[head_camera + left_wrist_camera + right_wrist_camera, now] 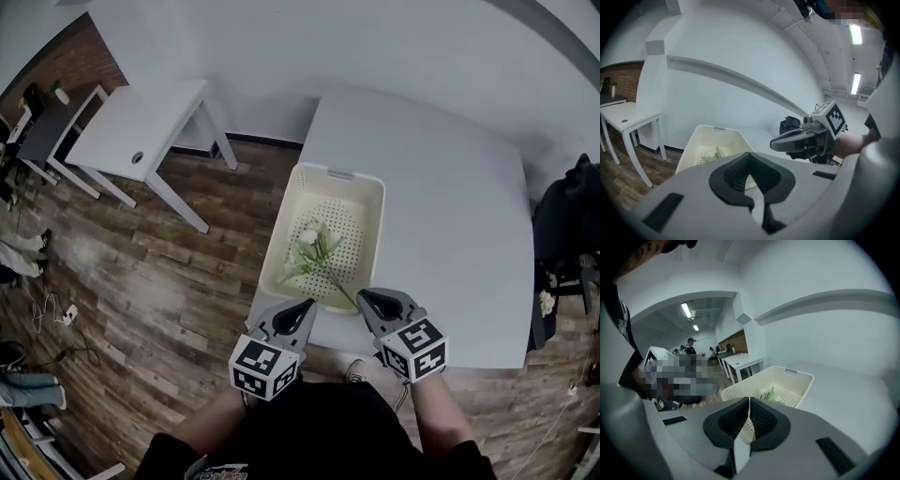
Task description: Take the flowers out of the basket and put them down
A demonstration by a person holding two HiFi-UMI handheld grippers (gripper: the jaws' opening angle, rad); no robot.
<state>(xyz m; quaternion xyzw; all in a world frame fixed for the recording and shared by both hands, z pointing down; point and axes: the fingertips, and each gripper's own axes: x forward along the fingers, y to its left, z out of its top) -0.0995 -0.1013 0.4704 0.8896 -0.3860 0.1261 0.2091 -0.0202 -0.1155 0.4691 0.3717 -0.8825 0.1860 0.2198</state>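
Grippers are level with each other at the bottom centre of the head view, both pointing toward the basket (281,230). The left gripper (302,307) has its jaws pressed together at the tips, and its own view shows the dark ribbed pads meeting with nothing caught between them. The right gripper (364,298), just right of centre, is closed the same way, its pads meeting along a thin line and holding nothing. Its tip hovers near the basket's near right corner, close to the lower end of the flower stem, though it is unclear whether they touch. The flowers (314,246), white blooms with green leaves, lie on the perforated floor of the cream basket, their stem running down and to the right. The basket stands on the left edge of the white table (450,216). Each gripper carries a marker cube, the left (264,367) and the right (417,349), printed with black-and-white square patterns rather than words. Print on the person's dark shirt (309,436) at the bottom edge is too small to read. A white side table (141,122) stands on the wooden floor (159,281) at upper left.
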